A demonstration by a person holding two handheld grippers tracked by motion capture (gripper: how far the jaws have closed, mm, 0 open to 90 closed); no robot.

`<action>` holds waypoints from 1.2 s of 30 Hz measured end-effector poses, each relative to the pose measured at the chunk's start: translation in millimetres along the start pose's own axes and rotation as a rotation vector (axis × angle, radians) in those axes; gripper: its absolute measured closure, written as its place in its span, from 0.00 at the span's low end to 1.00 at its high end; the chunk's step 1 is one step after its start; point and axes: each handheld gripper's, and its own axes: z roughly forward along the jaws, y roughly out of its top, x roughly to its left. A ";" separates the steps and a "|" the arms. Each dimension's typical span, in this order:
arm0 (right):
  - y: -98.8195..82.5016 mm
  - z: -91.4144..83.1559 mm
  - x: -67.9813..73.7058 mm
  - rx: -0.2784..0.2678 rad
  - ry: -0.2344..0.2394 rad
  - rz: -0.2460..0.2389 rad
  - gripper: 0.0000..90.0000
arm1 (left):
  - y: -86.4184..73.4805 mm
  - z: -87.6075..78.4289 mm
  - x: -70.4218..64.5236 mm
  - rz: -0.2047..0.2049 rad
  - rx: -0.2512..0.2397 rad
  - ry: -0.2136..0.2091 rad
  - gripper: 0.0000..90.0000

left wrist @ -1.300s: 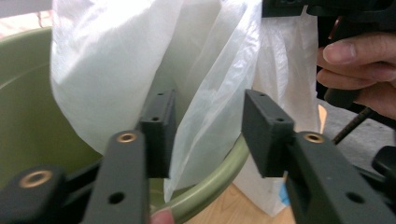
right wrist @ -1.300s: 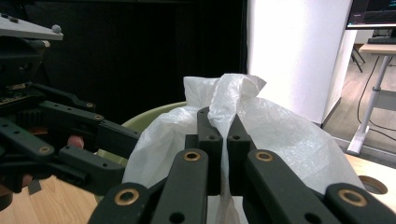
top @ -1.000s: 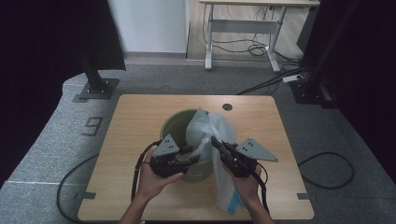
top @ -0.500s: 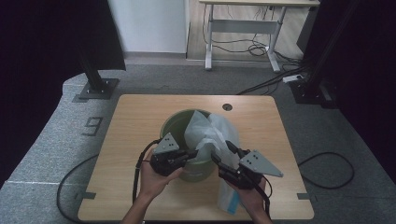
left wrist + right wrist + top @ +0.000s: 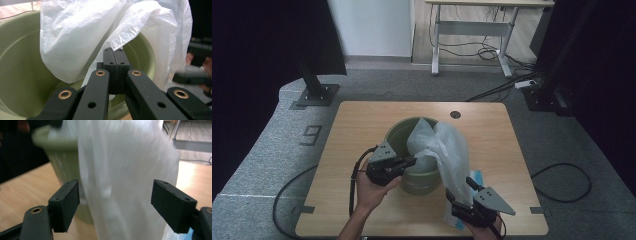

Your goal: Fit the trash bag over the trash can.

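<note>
**Right jaws let the bag go**

Left of the green bin (image 5: 412,150), the left gripper (image 5: 411,161) now pinches the white bag's (image 5: 447,150) edge at the rim. The bag drapes over the bin's right side. The right gripper (image 5: 467,192), lower than before, has just been opening; bag hangs between its spread jaws, unpressed. Regrasping likely follows.

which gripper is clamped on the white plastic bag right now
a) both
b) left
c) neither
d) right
b: the left gripper has its fingers pinched shut on an edge of the bag at the green bin, while the right gripper stands open around it.
</note>
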 end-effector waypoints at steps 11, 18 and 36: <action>-44.1 24.5 4.0 0.079 -0.122 -0.039 0.55 | -0.8 -10.8 5.5 0.000 -0.003 0.010 1.00; -42.0 17.7 -9.5 0.008 -0.192 -0.064 0.95 | -4.0 -14.8 9.3 0.003 0.002 0.006 1.00; 62.0 -11.1 -19.3 -0.218 -0.178 -0.211 0.98 | -9.6 -16.5 8.8 -0.003 -0.092 0.110 0.48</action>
